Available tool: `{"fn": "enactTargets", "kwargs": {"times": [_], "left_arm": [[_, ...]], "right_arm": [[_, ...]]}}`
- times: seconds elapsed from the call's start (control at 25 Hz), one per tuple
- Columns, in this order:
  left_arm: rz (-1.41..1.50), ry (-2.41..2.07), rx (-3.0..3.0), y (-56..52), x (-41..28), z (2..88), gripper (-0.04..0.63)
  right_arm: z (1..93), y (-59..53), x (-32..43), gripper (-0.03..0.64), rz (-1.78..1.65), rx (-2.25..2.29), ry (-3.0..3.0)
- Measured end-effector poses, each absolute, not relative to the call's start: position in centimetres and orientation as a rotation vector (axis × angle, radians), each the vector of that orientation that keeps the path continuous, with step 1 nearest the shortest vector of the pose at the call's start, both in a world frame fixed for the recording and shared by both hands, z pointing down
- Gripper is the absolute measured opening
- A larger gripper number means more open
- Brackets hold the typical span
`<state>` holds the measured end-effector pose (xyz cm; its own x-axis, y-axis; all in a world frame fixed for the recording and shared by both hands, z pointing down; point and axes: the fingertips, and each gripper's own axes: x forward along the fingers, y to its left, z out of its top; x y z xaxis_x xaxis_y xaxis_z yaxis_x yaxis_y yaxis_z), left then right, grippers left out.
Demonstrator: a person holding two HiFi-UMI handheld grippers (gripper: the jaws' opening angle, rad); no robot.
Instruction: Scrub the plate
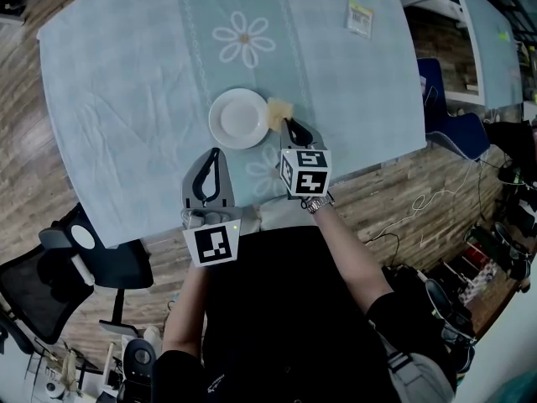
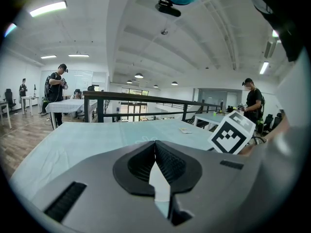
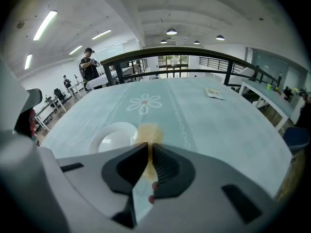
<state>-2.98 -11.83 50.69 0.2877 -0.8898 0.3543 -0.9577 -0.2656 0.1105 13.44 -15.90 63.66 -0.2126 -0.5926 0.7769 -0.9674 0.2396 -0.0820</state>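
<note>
On the table (image 1: 126,99), my right gripper (image 1: 289,124) pinches a yellow sponge (image 1: 278,110) beside the white plate (image 1: 237,118); the left gripper (image 1: 216,153), jaws pressed together, should brace the rim while I scrub.

I see a round white plate (image 1: 239,117) lying flat and right side up on the pale blue surface (image 1: 117,99). It sits close to the near edge, just in front of a printed white daisy. It has a shallow well and a broad rim, and it looks bare and dry. A small yellow sponge (image 1: 279,110) lies against the plate's right rim, touching it. The sponge's near edge is pinched between the jaws of my right hand-held gripper (image 1: 290,125). From that gripper's own view, the sponge (image 3: 148,133) sits right of the plate (image 3: 112,138).
</note>
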Motion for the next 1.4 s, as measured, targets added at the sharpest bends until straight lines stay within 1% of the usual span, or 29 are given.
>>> {"fn": "enactTargets", "kwargs": {"times": [0.48,0.64,0.8,1.4], "left_arm": [[0.342,-1.679,2.264,-11.6,-3.1,51.1,0.014],[0.338,-1.686,2.249,-11.4,-3.4,51.2,0.014],[0.34,-1.686,2.248,-11.3,-3.5,51.3,0.014],[0.38,-1.639,2.29,-11.0,-3.2,51.9,0.014]], "right_arm": [[62.6,-11.6,4.0,0.035,0.821,1.147,-2.072],[63.0,-10.6,2.1,0.035,0.913,1.08,-2.078],[64.3,-10.1,2.5,0.035,1.008,1.079,-2.019],[66.2,-10.5,7.0,0.037,1.102,1.17,-1.903]]}}
